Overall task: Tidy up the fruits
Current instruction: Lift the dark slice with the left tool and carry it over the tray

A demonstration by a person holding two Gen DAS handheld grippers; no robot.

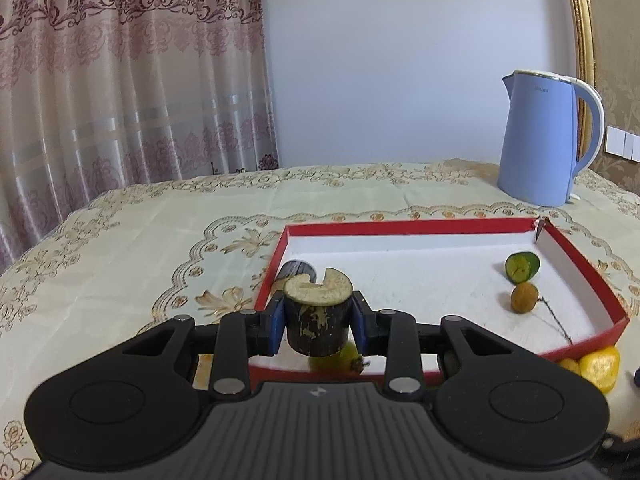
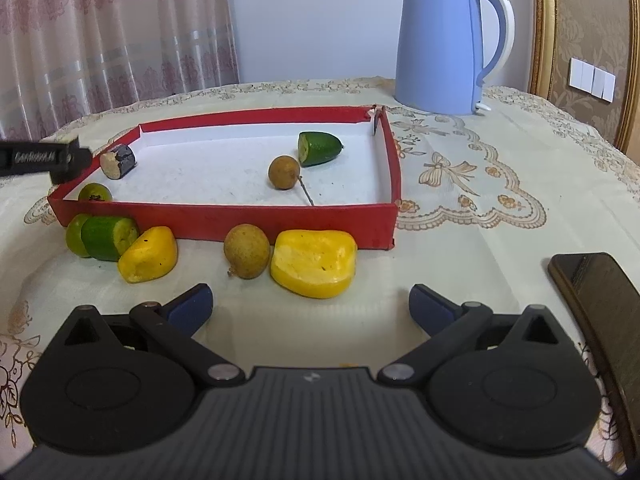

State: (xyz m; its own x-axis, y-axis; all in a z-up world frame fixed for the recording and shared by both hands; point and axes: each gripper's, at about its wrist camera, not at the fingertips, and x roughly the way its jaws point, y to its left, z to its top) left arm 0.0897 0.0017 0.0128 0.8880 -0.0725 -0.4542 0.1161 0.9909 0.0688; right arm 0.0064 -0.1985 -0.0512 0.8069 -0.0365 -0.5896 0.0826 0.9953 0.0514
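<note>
Clamped between the blue pads of the left gripper (image 1: 318, 322) is a short dark sugarcane piece (image 1: 316, 316), standing upright with its pale cut face and a notch on top; the jaws are drawn in tight against its sides. It hangs over the near left corner of the red tray (image 1: 404, 227). Inside the tray, on the white floor, lie a second dark sugarcane piece (image 2: 118, 161) at the left wall, a cut green lime (image 2: 319, 147) and a brown longan (image 2: 283, 172) with its stem, the two close together toward the right. A small green fruit (image 2: 95, 192) sits in the near left corner.

Outside, against the tray's front wall, rest two green cut fruits (image 2: 105, 237), two yellow chunks (image 2: 313, 262) and another longan (image 2: 246, 250) between them. The right gripper (image 2: 311, 307) stands wide open and empty just before these pieces. A dark phone (image 2: 592, 292) lies to the right on the embroidered tablecloth (image 1: 140, 240), and a blue kettle (image 2: 440, 44) stands behind the tray, near a patterned curtain (image 1: 120, 72).
</note>
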